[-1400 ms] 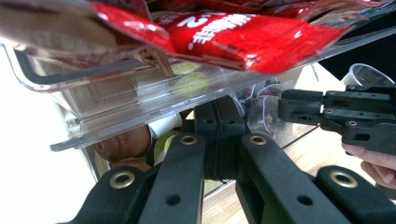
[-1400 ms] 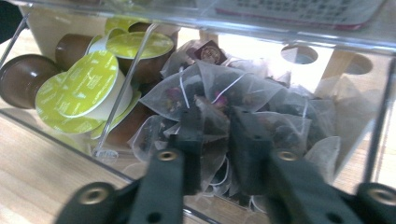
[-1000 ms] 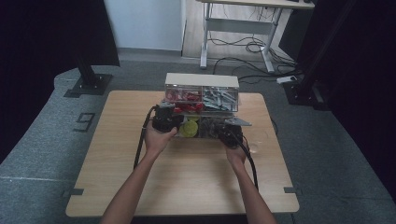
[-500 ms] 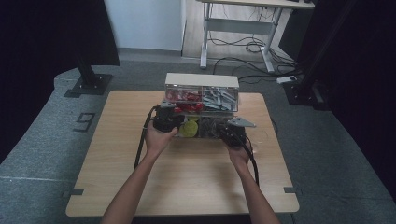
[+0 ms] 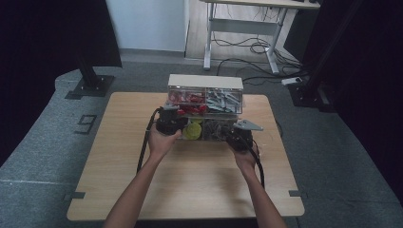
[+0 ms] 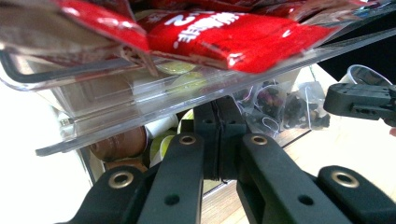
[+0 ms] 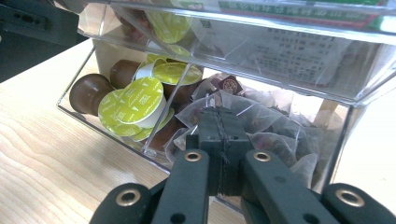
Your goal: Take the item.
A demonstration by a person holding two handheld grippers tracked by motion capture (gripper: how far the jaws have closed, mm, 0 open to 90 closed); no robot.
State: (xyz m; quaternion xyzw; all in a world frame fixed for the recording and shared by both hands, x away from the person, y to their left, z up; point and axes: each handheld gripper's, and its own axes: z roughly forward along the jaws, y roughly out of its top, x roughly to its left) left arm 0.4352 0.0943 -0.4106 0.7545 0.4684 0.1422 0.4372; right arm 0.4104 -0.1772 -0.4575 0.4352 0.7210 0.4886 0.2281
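My left gripper (image 6: 219, 140) has its jaws pressed together with nothing between them. It sits at the left front of the clear organiser box (image 5: 204, 107), just under the upper drawer (image 6: 140, 100), which holds red sachets (image 6: 229, 35). My right gripper (image 7: 219, 149) is likewise closed and empty, its tips just before the lower drawer (image 7: 116, 135) at the right front. That drawer stands pulled out from the box, resting low over the wooden table (image 5: 190, 180). Its contents are split by a divider — green-lidded capsules (image 7: 133, 105) in one compartment, clear tea bags (image 7: 280, 135) in the other. The box stands at the table's far middle — both hands flank its front.
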